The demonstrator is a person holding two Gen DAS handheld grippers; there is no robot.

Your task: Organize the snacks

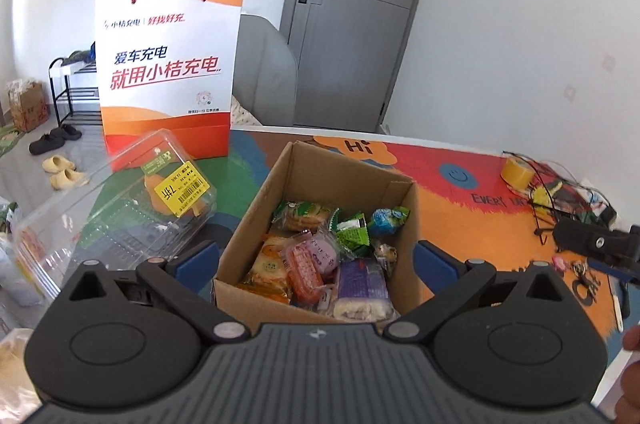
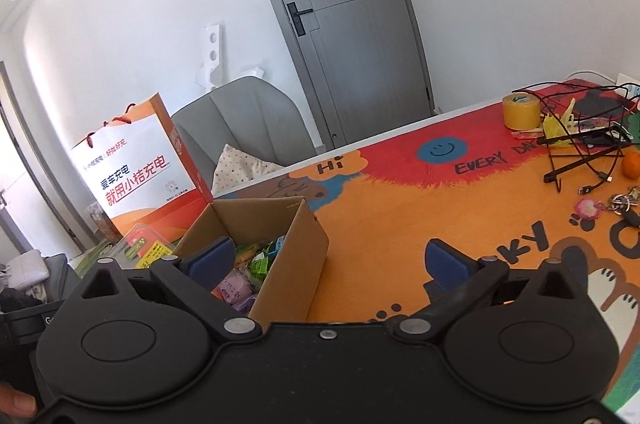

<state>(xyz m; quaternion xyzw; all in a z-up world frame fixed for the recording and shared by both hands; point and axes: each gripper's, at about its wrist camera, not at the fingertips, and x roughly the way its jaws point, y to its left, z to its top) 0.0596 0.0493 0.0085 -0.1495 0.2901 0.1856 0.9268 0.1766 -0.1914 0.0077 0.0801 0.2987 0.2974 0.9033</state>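
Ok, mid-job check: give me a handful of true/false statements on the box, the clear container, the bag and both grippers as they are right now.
1. The cardboard box holds wrapped snacks. True.
2. The left gripper is shut on a snack. False: its jaws stand wide open, empty, with the box between them in its view.
3. The clear plastic container lies left of the box in the left wrist view. True.
4. The orange and white paper bag lies flat on the table. False: it stands upright behind the container.
5. The right gripper is open and holds nothing. True.
6. The yellow tape roll sits inside the box. False: it stands on the mat, far to the box's right.
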